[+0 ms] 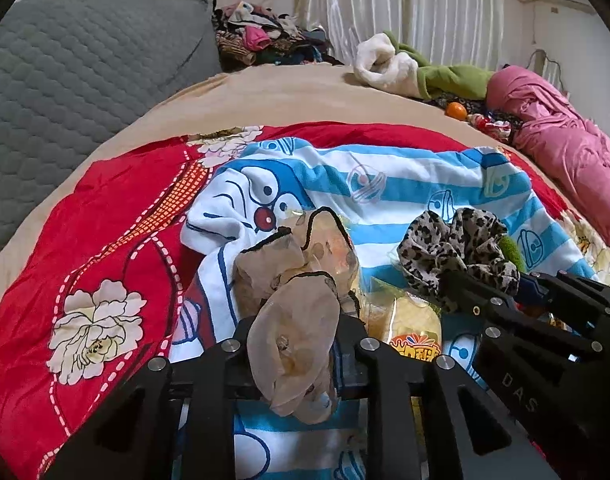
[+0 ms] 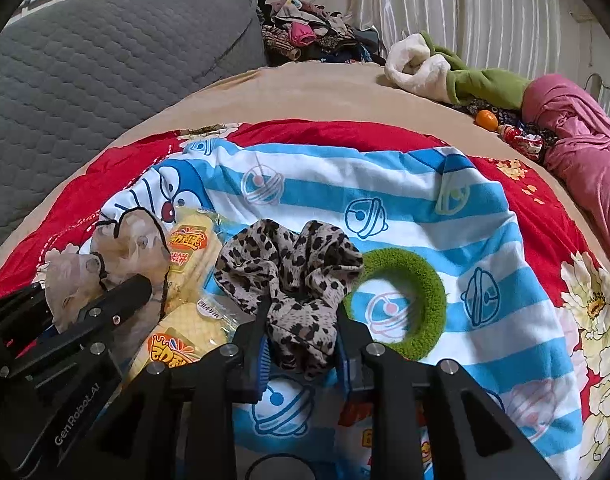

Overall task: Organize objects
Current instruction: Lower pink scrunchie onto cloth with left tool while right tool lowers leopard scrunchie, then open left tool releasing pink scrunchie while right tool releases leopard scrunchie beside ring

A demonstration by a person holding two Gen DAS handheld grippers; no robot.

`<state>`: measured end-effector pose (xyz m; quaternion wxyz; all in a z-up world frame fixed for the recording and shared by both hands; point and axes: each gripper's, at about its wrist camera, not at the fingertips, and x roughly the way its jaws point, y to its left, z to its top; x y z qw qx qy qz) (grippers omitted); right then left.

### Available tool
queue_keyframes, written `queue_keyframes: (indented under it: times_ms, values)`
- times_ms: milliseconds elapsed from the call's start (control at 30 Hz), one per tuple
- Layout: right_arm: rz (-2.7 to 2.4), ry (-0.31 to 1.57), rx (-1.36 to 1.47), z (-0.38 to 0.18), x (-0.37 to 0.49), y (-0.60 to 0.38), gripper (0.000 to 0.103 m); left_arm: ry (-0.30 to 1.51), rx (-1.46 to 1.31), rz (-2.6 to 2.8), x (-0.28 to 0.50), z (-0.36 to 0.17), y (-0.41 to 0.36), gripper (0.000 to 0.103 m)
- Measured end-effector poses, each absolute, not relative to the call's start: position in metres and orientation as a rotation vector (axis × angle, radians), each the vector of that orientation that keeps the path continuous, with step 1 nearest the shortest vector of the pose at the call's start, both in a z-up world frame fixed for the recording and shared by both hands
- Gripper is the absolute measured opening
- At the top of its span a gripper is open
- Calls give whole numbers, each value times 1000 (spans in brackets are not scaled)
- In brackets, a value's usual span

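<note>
A bed with a tan sheet (image 1: 289,92) carries a striped cartoon towel (image 2: 405,216), partly covering yellow snack packets (image 2: 193,252). The left gripper (image 1: 295,354), jaws narrowly apart, pinches a sheer beige scrunchie (image 1: 301,280) whose long axis runs away from the camera. The right gripper (image 2: 303,354) likewise clamps a leopard-print scrunchie (image 2: 289,264), hiding part of a green ring scrunchie (image 2: 421,312).

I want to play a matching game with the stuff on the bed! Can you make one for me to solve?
Things:
1. leopard scrunchie
2. sheer beige scrunchie
3. green fuzzy ring
4. orange fruit

Where:
A. far side of the bed, near the pink cloth
B. lying free on the striped towel
C. in the left gripper
D. in the right gripper

Pairs: 1-D, 2-C, 3-B, 4-A
</note>
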<state>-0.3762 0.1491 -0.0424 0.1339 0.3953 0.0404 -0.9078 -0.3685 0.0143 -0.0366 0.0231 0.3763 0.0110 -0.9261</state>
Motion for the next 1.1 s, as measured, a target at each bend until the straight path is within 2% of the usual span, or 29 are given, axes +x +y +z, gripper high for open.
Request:
queue_keyframes:
  times_ms: [167,433,600,667,967,1100]
  values:
    - [-2637,124,1141,-42,-376,150,27,44,1170,-2868,-367,-38,14,31]
    - [-2646,139,1130,-43,-375,148,31,56,1183,-2869,-365,-42,14,48]
    - [-2649,134,1127,-43,-374,148,34,52,1182,-2864,-364,-44,14,55]
    - [-2650,128,1128,-42,-374,149,38,45,1182,-2862,-363,-45,13,58]
    - [-2667,127,1125,-35,-368,152,44,51,1179,-2862,-358,-43,13,64]
    - [-2678,132,1127,-30,-366,156,46,41,1188,-2857,-355,-41,13,72]
